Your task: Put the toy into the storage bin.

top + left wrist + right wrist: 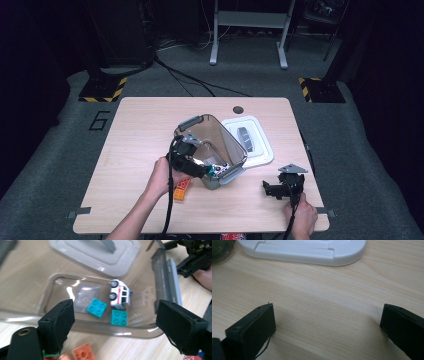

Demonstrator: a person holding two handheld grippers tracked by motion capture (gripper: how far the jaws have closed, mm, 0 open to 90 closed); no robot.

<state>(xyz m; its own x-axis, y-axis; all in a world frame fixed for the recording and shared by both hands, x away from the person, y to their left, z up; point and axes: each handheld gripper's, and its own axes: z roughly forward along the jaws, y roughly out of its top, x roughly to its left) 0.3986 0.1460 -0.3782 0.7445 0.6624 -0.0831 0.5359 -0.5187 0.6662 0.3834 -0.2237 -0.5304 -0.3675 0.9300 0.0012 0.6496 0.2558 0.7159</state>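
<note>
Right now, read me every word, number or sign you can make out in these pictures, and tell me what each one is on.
"6": black figure on the grey floor left of the table.
Markings on the white toy van in the clear bin: too blurred to read.
Nothing else is readable.

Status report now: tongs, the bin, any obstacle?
Left tongs open over clear bin. Right tongs open, idle on table. Toy car, two teal bricks inside bin. Nothing blocking.
</note>
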